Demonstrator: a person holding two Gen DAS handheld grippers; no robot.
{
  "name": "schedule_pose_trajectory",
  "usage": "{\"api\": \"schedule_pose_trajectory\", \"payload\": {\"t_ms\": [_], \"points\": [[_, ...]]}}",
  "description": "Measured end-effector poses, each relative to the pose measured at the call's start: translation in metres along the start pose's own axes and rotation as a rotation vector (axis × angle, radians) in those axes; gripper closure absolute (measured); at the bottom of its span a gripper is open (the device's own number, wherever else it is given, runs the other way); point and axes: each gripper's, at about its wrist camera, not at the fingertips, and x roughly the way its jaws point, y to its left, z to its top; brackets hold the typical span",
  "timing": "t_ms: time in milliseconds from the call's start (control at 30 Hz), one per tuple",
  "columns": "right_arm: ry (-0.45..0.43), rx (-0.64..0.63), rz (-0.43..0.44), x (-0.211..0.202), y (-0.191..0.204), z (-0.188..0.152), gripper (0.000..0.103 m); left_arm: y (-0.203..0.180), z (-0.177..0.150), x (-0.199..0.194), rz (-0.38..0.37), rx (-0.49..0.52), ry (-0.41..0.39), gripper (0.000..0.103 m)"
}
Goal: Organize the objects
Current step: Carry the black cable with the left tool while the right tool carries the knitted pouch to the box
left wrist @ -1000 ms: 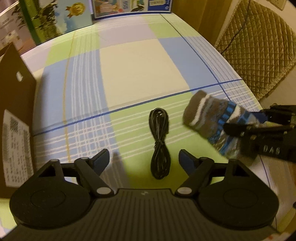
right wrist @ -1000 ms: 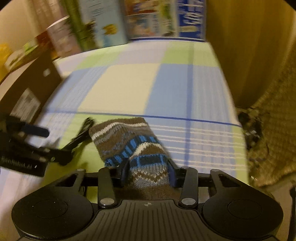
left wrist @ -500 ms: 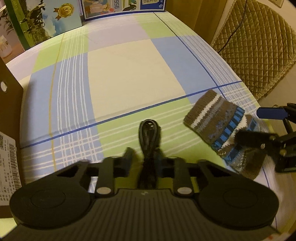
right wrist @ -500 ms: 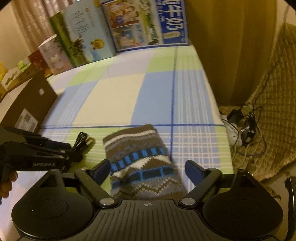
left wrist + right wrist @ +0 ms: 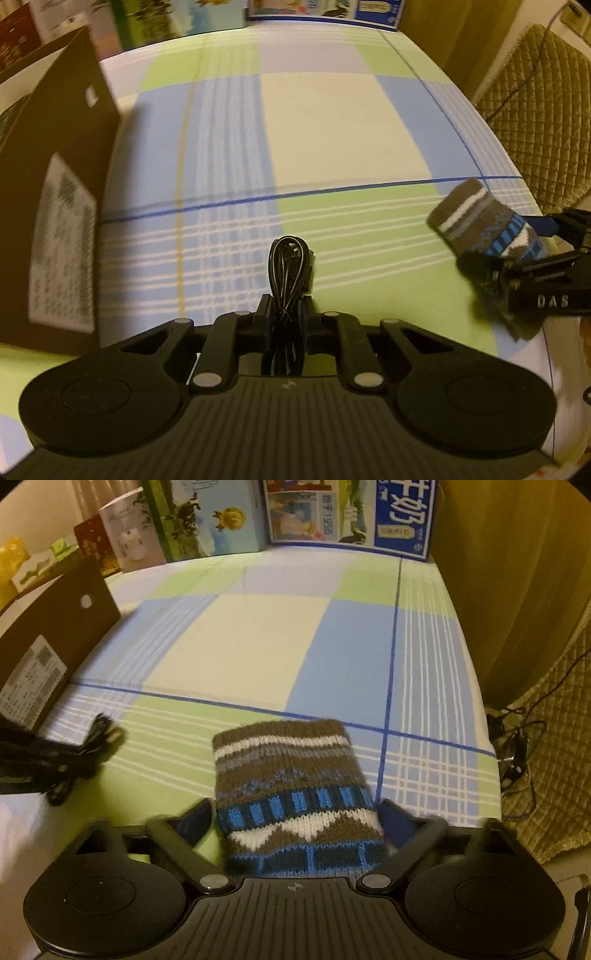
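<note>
A coiled black cable (image 5: 290,273) lies on the checked tablecloth (image 5: 332,122), and my left gripper (image 5: 286,314) is shut on its near end. A knitted sock (image 5: 295,782), brown with white and blue bands, lies flat between the fingers of my right gripper (image 5: 299,821). Those jaws are closing; the blue pads stand at the sock's two sides without squeezing it. In the left wrist view the sock (image 5: 476,225) and the right gripper (image 5: 517,247) sit at the right table edge. In the right wrist view the left gripper (image 5: 74,760) and the cable (image 5: 105,731) are at the far left.
A brown cardboard box (image 5: 48,192) with a white label stands at the left of the table. Printed cartons (image 5: 351,513) line the far edge. A quilted seat (image 5: 535,110) and a tangle of floor cables (image 5: 513,738) lie past the right edge.
The left gripper went from wide open to shut on the cable. The right gripper let go of the sock, spread wide, then narrowed around it again.
</note>
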Motion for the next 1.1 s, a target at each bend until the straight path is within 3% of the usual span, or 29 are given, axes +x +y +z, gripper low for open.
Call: {"api": "schedule_pose_trajectory", "payload": {"t_ms": [133,233,600,1100], "points": [[-0.012,-0.009,0.01,-0.007,0.002,-0.003,0.063,0.006,-0.008,-0.005,0.01,-0.025,0.0,0.092],[-0.017,-0.004,0.022,-0.013,0.004,-0.004,0.075,0.009,-0.012,-0.009,0.016,-0.038,0.005,0.092],[0.006,0.036,0.097,-0.033,0.028,-0.018,0.078,0.018,-0.032,-0.024,0.014,-0.062,0.01,0.092],[-0.069,0.027,0.148,-0.074,0.08,-0.009,0.078,0.044,-0.058,-0.074,-0.043,-0.078,-0.061,0.092]]}}
